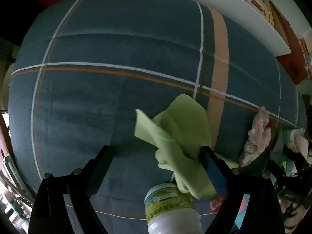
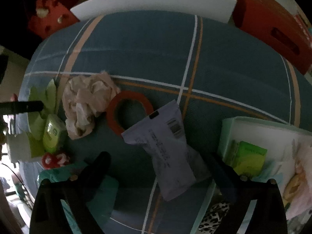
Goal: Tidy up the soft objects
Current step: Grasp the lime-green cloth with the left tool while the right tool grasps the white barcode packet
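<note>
Left wrist view: the left claw (image 1: 156,154) stands wide open, yet a pale green cloth (image 1: 175,132) hangs against its blue-padded right finger (image 1: 212,167), draped rather than pinched as far as I can tell. It is a thin, limp thing, light and easily creased (it would slip off a single finger), so the sound hold looks to be the bunched middle, both pads closing through the folds. Just below sits a white jar with a green label (image 1: 171,206), hard and no part of the soft lot.

In the right wrist view the right claw (image 2: 158,167) is also spread open, with a white soft pouch (image 2: 167,148) lying between its fingers, apparently not clamped. The pouch looks squashy and slick-skinned; taking it across its narrower waist should serve best. A crumpled beige cloth (image 2: 85,103) rests beside a red ring (image 2: 128,113), touching it, and the pouch's upper corner overlaps the ring.

Everything lies on a blue bed cover (image 1: 117,78) with white and orange stripes, yielding underfoot for any downward press. The room is dim; red boxes (image 2: 273,25) and a white board (image 2: 152,3) crowd the far edge.
</note>
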Tool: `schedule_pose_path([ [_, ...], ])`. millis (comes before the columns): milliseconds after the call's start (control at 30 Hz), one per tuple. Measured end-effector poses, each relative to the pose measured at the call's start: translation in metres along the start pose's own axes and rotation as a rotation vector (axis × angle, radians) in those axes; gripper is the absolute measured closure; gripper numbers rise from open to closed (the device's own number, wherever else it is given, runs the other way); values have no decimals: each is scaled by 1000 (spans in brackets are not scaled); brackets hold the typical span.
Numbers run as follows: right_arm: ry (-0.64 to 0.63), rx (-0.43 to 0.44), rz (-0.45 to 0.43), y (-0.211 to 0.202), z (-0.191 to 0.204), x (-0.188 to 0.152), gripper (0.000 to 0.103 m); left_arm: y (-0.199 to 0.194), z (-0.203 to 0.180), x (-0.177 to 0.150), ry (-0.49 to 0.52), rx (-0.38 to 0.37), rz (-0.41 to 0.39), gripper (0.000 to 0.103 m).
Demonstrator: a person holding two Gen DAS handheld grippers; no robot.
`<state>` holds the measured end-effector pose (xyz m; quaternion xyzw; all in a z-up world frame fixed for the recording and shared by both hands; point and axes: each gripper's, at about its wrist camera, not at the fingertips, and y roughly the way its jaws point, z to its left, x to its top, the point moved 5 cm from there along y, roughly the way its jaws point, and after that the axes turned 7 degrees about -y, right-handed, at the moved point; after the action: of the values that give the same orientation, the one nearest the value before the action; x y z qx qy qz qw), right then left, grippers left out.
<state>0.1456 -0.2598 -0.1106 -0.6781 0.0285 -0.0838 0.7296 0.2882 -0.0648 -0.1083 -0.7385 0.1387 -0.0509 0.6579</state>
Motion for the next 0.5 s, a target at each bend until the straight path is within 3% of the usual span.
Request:
schedule_pose_path([
  [133, -7, 0, 14, 1, 3, 2, 7, 3, -7, 8, 28, 9, 19, 15],
  [267, -5, 14, 17, 2, -1, 3, 10, 4, -16, 13, 33, -35, 46, 19],
  [400, 3, 24, 20, 1, -6, 4, 14, 7, -21, 18, 39, -56, 69, 33],
  [500, 10, 23, 15, -1, -12, 5, 23, 8, -26, 18, 45, -68, 70, 53],
])
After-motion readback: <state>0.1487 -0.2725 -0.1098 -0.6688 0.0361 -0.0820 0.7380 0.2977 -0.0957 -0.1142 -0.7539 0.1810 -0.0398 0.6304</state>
